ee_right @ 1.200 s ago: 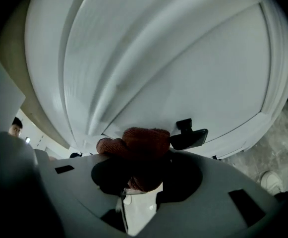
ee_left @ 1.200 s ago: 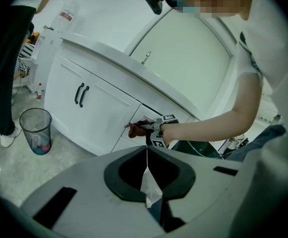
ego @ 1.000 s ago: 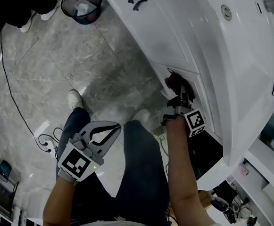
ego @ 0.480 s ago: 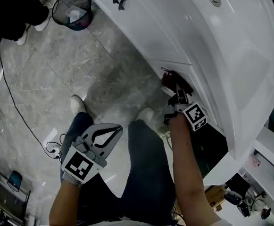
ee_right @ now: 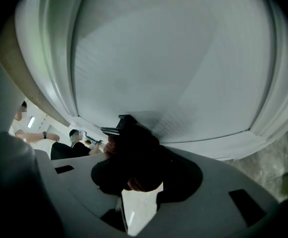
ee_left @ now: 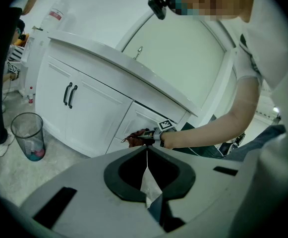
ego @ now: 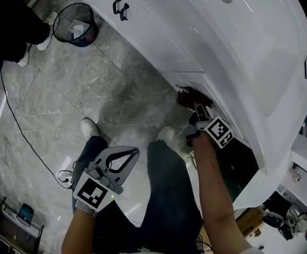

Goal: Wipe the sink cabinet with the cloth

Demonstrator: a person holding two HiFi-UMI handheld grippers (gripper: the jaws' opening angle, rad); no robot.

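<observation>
Close to the person's legs, the left tongs [ego: 133,152] hung with both jaws closed together and nothing between them, well apart from the cabinet. Further ahead, the right tongs [ego: 197,110] were clamped on the dark red cloth [ego: 186,96], and this cloth lay against a lower white door panel of the sink cabinet [ego: 206,41]. Beyond it, two black handles [ego: 120,8] sat on another door of the cabinet. Near that door, a wire waste bin [ego: 75,24] stood on the grey marble floor [ego: 63,83].
</observation>
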